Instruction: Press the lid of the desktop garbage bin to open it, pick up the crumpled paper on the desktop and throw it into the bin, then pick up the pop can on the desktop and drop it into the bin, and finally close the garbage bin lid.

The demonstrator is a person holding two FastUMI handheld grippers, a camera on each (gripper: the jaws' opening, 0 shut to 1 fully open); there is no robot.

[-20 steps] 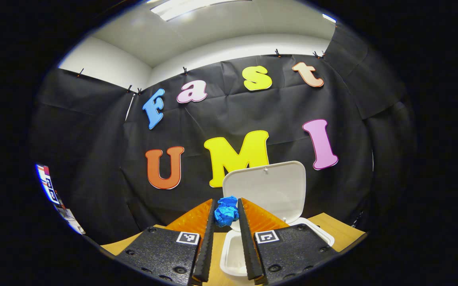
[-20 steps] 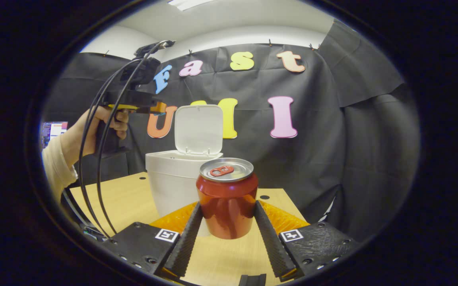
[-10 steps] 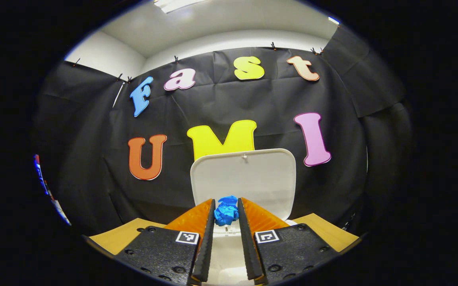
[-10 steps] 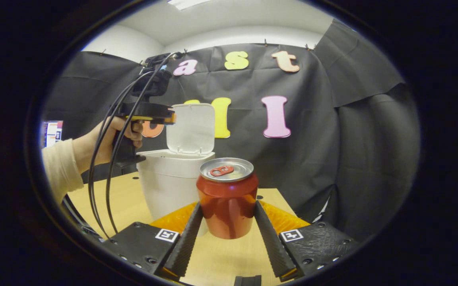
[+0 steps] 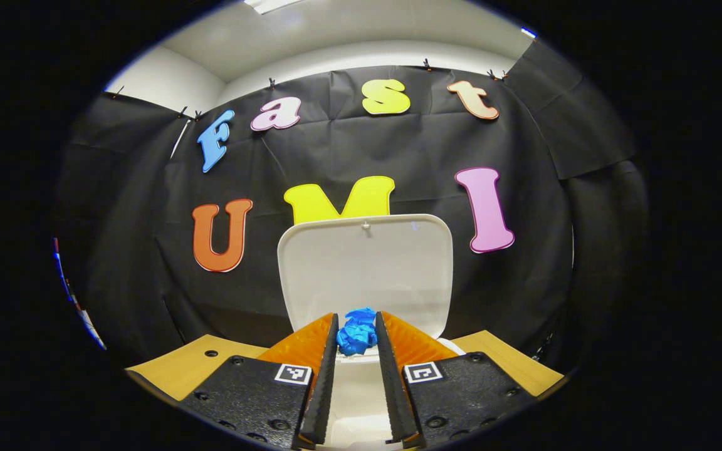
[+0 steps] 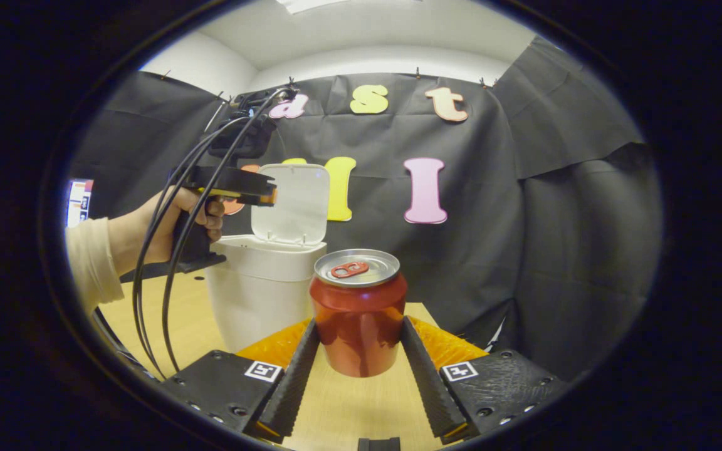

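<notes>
Left gripper (image 5: 356,335) pinches the soft, featherlight crumpled paper (image 5: 356,331) above the open bin (image 6: 261,285); right gripper (image 6: 359,341) squeezes the thin-walled, dentable pop can (image 6: 359,313) mid-body.

L gripper (image 5: 356,333) clamps blue paper (image 5: 356,331) btwn both fingers, near their tips. Directly ahead, white lid (image 5: 366,269) stands upright, inner face toward the camera. Bin (image 5: 355,401) opening sits below the fingers, paper held over it. Wooden desk (image 5: 182,368) on both sides of bin.

A light wooden table (image 6: 192,326) — on it stands the white garbage bin (image 6: 261,291), lid up.
</notes>
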